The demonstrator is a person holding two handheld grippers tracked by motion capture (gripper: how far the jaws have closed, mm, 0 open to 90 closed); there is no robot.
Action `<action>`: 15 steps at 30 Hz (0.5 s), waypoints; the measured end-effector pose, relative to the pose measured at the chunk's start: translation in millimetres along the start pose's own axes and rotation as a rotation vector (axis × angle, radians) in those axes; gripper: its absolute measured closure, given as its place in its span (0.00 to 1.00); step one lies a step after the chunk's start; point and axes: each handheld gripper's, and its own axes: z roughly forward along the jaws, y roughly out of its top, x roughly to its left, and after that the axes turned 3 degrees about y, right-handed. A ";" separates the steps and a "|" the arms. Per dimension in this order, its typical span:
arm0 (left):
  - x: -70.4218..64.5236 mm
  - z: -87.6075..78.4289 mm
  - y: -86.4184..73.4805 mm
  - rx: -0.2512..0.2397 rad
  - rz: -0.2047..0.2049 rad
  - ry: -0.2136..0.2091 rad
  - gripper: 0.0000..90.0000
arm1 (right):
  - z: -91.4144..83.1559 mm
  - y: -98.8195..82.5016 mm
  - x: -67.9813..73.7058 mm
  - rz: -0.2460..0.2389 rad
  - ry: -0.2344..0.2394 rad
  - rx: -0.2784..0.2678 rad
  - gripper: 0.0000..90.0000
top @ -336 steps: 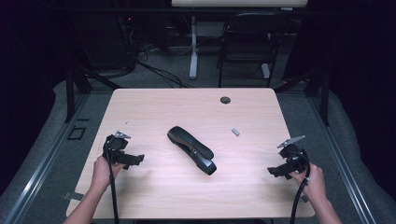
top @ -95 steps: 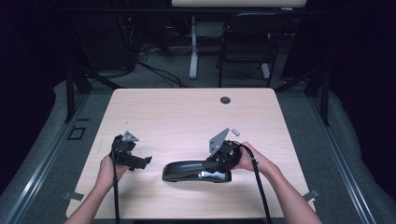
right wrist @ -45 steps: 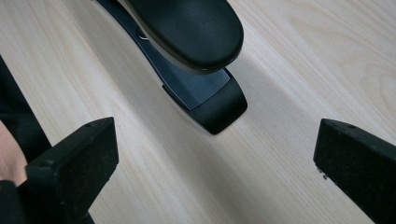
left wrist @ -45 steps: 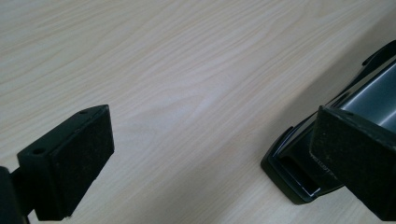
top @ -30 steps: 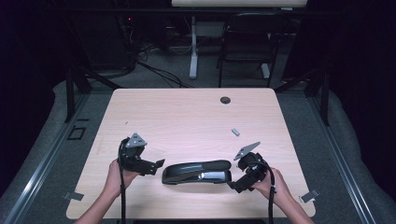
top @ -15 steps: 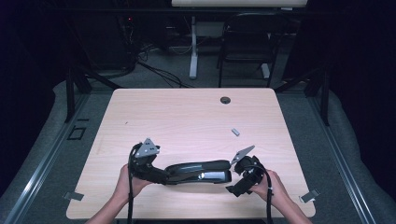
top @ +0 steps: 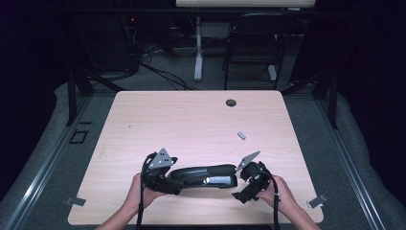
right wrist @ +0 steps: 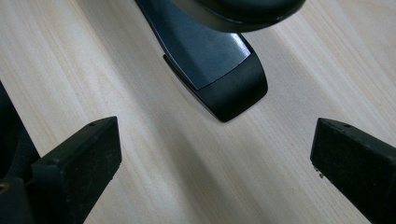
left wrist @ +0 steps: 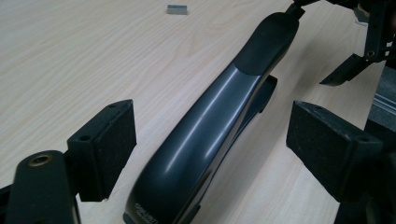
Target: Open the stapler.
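A black stapler [top: 206,175] lies flat along the table's near side, its length running left to right. My left gripper [top: 176,182] straddles its left end. In the left gripper view the stapler's glossy top [left wrist: 205,135] runs between the two pads [left wrist: 105,144] with a gap on each side; the jaws have just been closing and touch nothing. My right gripper [top: 242,184] stands open just off the stapler's right end. The right gripper view has the stapler's base tip [right wrist: 224,88] ahead of my open right gripper [right wrist: 215,163], with bare wood between the pads.
A small grey metal piece [top: 242,135] lies on the wooden table [top: 191,124] beyond the stapler, also visible as a grey piece [left wrist: 177,9]. A dark round grommet [top: 231,102] sits near the far edge. The near table edge is close under both hands.
My left gripper has moved right until its jaws straddle the stapler's left end. The right gripper stayed by the right end. Earlier, the stapler lay diagonally mid-table.
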 end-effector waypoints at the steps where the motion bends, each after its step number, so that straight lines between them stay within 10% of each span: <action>1: -3.3 1.3 0.0 0.008 0.012 -0.006 0.24 | -0.4 0.3 -0.4 -0.005 0.002 0.008 0.02; 15: -34.4 22.9 1.9 0.054 0.064 -0.010 0.52 | 6.5 1.2 2.6 -0.013 0.002 -0.008 0.05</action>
